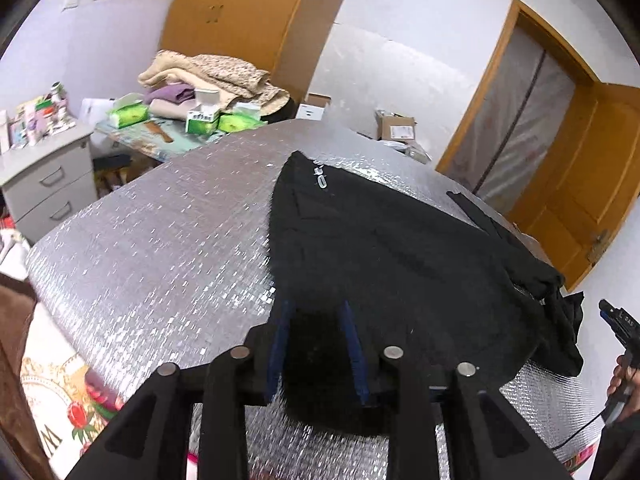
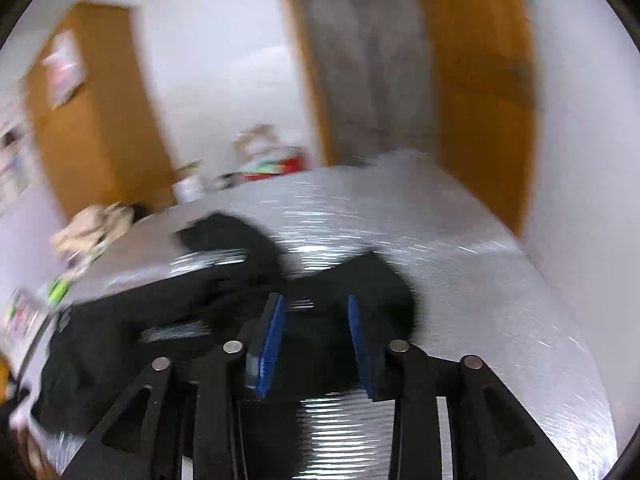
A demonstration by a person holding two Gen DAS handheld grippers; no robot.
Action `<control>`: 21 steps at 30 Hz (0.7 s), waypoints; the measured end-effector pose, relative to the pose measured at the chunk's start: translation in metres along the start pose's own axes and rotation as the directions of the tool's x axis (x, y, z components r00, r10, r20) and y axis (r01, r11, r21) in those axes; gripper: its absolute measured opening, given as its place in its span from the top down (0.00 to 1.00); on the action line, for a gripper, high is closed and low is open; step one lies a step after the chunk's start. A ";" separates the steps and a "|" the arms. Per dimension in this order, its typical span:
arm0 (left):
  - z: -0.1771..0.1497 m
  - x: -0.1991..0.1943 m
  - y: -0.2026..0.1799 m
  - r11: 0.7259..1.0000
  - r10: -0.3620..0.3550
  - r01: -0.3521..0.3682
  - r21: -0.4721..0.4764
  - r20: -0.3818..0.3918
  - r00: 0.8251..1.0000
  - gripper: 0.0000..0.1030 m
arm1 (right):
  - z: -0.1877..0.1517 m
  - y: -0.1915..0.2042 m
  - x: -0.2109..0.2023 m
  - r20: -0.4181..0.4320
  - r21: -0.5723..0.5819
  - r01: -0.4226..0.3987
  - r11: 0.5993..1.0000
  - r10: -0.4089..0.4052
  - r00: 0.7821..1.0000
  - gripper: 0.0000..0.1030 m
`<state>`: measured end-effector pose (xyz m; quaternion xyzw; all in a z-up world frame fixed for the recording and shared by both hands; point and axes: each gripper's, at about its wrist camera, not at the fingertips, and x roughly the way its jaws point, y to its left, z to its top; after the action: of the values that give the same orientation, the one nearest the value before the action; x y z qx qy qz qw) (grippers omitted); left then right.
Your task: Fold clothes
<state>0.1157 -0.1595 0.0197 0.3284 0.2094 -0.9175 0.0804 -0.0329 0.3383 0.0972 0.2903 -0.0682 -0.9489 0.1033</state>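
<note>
Left wrist view: a black garment point(image 1: 384, 256) lies spread on a desk covered with a silver, quilted foil sheet point(image 1: 160, 240); the cloth looks soft and matte, tapering to a point at the far end where a small white logo shows, while its right side bunches and droops over the desk's edge; the left tool point(image 1: 316, 344) has its blue-padded jaws standing apart, the near hem lying between them but not pinched, so it reads as released; at the far right a hand holds the right tool point(image 1: 618, 322), too small there to judge its jaws; judging by the shape, one fold may be laid, yet the bunched side and final squaring are left

Right wrist view: heavily blurred; the same garment point(image 2: 180, 312) sprawls in rumpled dark folds across the shiny sheet point(image 2: 460, 260), part of it spilling off the left edge; the right tool point(image 2: 316, 332) is spread, black cloth beneath and between the pads, nothing gripped; I judge the folding well short of finished
</note>
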 end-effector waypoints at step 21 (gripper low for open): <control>-0.023 0.010 0.001 0.999 0.003 -0.007 -0.050 -0.080 0.997 0.71 | -0.073 0.149 0.036 -0.345 -0.513 -0.459 0.725 0.316 0.884 0.59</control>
<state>0.1215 -0.1505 -0.0027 0.3631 0.2345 -0.8980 0.0823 0.0021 0.1799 0.0463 0.3329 0.1780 -0.8393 0.3913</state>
